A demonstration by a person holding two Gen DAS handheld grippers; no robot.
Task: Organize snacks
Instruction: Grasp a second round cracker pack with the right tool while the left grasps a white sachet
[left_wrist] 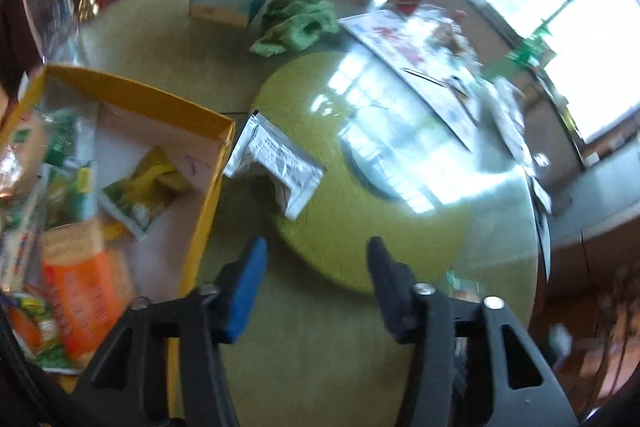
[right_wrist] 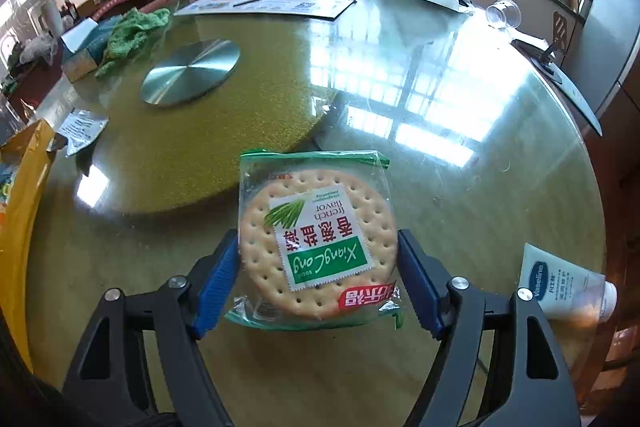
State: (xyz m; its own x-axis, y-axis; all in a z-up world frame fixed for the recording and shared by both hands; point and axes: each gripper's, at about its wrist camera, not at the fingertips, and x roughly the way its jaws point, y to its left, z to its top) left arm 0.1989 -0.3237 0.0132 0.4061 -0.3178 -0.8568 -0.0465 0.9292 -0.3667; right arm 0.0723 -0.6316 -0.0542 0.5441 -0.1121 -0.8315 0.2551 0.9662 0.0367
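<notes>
Now, on the left wrist camera the left claw (left_wrist: 316, 259) hung with its jaws apart and nothing between them, above the glass-topped desk (left_wrist: 320, 359). A silver packet (left_wrist: 276, 163) lay just beside the yellow box (left_wrist: 208, 187) of snacks. Over on the right wrist camera, the right claw (right_wrist: 318, 259) straddled the cracker pack (right_wrist: 316, 247) lying flat on the desk, blue pads at both edges; whether they pressed, I couldn't tell.

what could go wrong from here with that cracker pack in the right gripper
1. The right gripper holds the round cracker pack by its edges, so a hard squeeze may crack the crackers.
2. The slick wrapper could slip out on the way to the yellow box.
3. The silver packet beside the box could get knocked.
</notes>
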